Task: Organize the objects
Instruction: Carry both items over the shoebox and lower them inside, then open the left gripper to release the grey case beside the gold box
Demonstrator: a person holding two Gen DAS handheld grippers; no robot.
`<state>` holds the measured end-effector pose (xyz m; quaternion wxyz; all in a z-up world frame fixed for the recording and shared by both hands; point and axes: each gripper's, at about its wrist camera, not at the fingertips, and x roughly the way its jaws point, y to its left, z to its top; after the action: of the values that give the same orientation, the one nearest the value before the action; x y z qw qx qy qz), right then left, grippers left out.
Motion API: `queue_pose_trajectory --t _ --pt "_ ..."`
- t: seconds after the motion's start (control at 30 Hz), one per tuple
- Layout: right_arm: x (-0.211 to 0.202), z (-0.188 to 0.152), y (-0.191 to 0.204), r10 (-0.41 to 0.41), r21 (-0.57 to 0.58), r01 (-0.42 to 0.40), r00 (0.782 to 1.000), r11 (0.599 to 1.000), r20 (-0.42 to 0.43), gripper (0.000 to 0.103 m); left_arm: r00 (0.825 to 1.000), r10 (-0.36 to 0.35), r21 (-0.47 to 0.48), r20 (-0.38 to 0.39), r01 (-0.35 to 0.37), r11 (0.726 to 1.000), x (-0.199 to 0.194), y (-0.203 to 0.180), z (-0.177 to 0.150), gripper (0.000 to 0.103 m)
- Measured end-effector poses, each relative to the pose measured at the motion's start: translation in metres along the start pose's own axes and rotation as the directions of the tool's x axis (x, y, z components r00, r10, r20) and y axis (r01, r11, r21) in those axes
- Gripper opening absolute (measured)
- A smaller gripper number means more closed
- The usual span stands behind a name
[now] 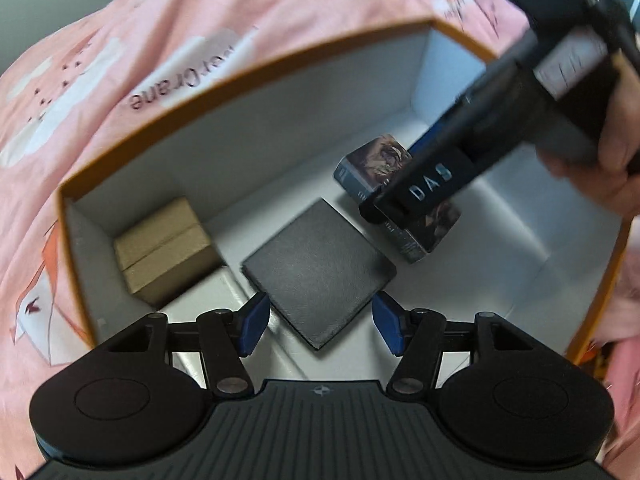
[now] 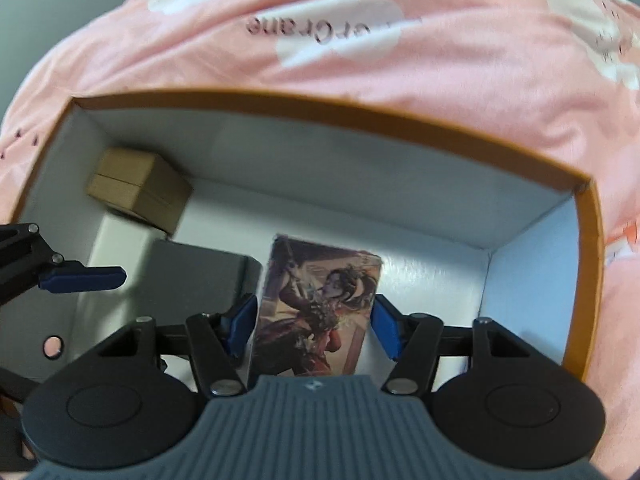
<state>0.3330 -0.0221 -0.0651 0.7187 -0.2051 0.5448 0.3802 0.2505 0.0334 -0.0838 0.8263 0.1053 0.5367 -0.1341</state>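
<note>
A pink printed bedspread (image 1: 168, 40) lies under everything, and on it sits a large open cardboard box with an orange rim and white inside walls (image 2: 400, 120), which looks to be the container the things are being sorted into. Inside it, a brown kraft-paper carton (image 1: 166, 248) stands in the far left corner, a flat dark grey textured square box (image 1: 320, 272) lies on the floor near the middle, and a small illustrated card box with a painted figure on its face (image 2: 316, 312) is just to the right of that. The right gripper (image 2: 314, 326) has its blue pads on either side of the card box, jaws spread to about its width; whether they grip it or have just let go cannot be told. The left gripper (image 1: 318, 322) hovers over the near corner of the grey box with its jaws wide apart and nothing held. The step in hand seems to be setting the card box down beside the grey one. Next, the right jaws probably need to open clear and lift straight out, while the left hand may nudge or square the grey box.
</note>
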Motion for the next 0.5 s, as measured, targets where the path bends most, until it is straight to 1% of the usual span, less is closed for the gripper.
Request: queue_pose_trajectory --t 0.1,0.23,0.3,0.37,0.47,0.5 --pt "0.008 -0.002 -0.005 0.003 0.024 -0.002 1.0 1.0 -0.025 0.061 0.997 0.056 0.046 -0.056 -0.053 0.998 0.011 -0.006 0.005 0.07" --pt "0.007 -0.003 -0.012 0.029 0.06 -0.028 0.999 0.998 -0.017 0.061 0.994 0.06 0.079 -0.093 -0.053 0.995 0.017 -0.01 0.013 0.071" --pt "0.005 -0.005 -0.015 0.035 0.065 -0.033 0.999 0.997 -0.016 0.065 0.993 0.065 0.082 -0.103 -0.057 0.995 0.02 -0.01 0.016 0.072" --pt "-0.002 -0.007 -0.012 0.036 0.041 -0.036 0.999 0.999 -0.014 0.067 0.992 0.074 0.069 -0.098 -0.067 0.995 0.022 -0.007 0.019 0.071" --pt "-0.009 -0.014 -0.007 0.044 -0.034 -0.045 0.999 0.998 -0.03 0.067 0.994 0.084 0.047 -0.074 -0.081 0.996 0.023 -0.002 0.019 0.066" --pt "-0.01 -0.017 -0.004 0.046 -0.066 -0.048 0.998 0.997 -0.039 0.067 0.994 0.085 0.038 -0.069 -0.083 0.996 0.023 0.0 0.019 0.063"
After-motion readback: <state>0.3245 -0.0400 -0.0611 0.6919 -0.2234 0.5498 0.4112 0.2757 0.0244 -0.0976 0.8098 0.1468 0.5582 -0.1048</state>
